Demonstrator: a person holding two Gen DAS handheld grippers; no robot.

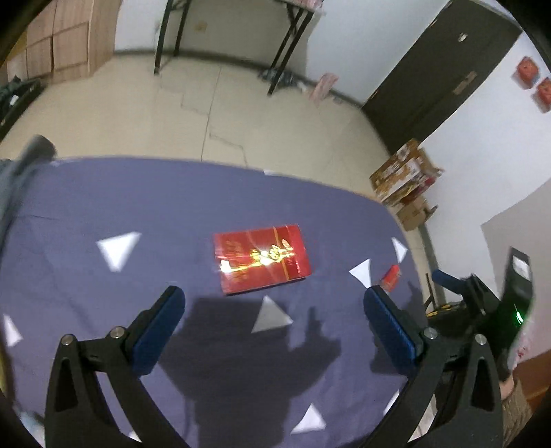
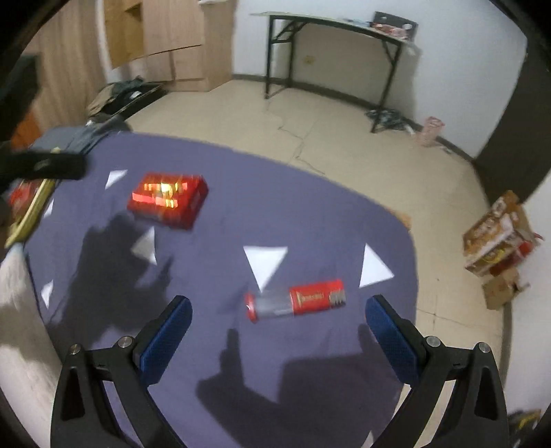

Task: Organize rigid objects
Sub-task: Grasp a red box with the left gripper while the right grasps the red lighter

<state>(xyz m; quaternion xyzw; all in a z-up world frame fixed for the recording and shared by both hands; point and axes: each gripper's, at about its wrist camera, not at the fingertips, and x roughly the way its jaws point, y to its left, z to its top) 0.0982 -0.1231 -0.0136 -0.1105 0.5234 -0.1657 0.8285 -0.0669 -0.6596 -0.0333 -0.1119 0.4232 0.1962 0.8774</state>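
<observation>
Left tongs (image 1: pixel 273 322): spread, empty, above bench (image 1: pixel 103 206); glossy red box (image 1: pixel 261 263) lies flat ahead. Right tongs (image 2: pixel 279 322): spread, empty; red pack (image 2: pixel 296 301) between. Risk: slick wrapping slips.

We see the worktop (image 2: pixel 310 213) carrying two boxes, well apart. The larger box (image 1: pixel 262 262) lies flat near its middle, ahead of the left hand-held gripper (image 1: pixel 273 336), which hangs above the worktop with its fingers spread wide. The smaller box (image 2: pixel 296 300) lies near the worktop's right edge, just ahead of the right hand-held gripper (image 2: pixel 279 339), whose fingers also stand wide apart. In the right wrist view the larger box sits far to the left and further back. Beyond the worktop is floor, with a folding table (image 2: pixel 335 24) against the back wall.
</observation>
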